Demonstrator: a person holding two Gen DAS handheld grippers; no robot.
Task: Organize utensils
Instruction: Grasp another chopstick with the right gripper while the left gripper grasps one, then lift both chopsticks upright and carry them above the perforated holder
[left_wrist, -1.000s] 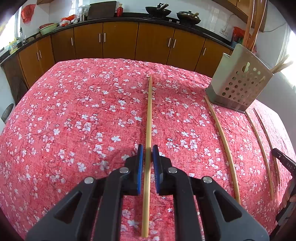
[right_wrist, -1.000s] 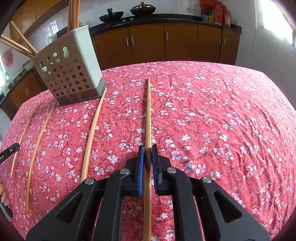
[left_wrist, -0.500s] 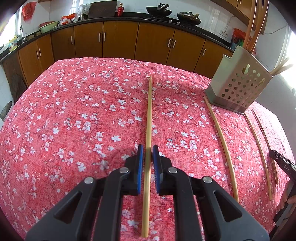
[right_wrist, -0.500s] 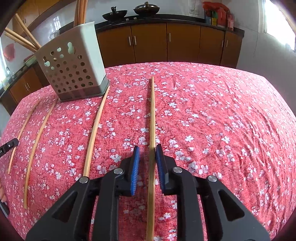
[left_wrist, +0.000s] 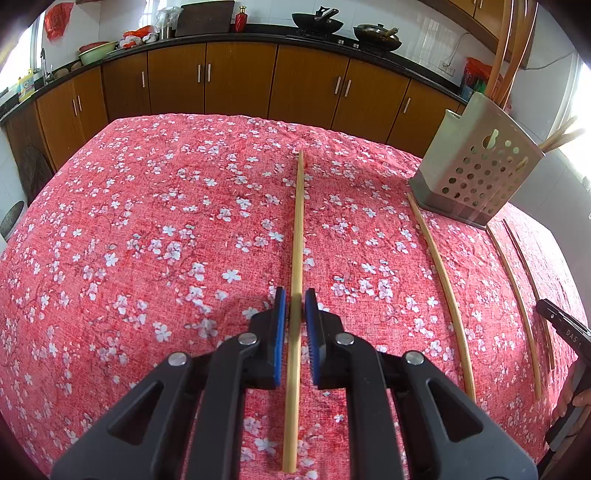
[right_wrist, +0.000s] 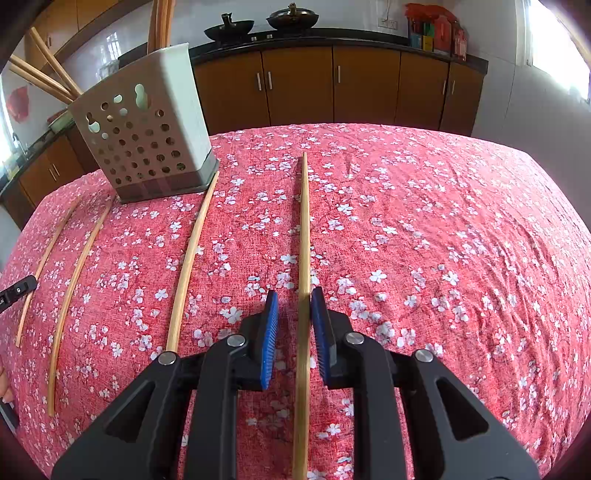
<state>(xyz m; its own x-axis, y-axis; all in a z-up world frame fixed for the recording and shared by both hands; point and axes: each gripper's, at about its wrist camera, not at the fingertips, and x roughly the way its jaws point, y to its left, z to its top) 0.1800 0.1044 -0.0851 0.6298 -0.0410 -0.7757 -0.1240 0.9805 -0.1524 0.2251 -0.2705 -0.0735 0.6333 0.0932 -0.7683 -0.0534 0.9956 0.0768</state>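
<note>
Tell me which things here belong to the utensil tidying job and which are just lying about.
Job: loose chopsticks on the tablecloth, chopstick between the right hand-held gripper pads, perforated holder.
Lying about: woks, red bottle, green basin.

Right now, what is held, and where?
Left gripper pinches a chopstick toward its near end. Right gripper's jaws have just been opening; another chopstick lies loose between them.

Brown cabinets, black countertop, daylit window.

The right gripper has just been opening: its jaws now stand apart from the chopstick between them, no longer clamping it.
</note>
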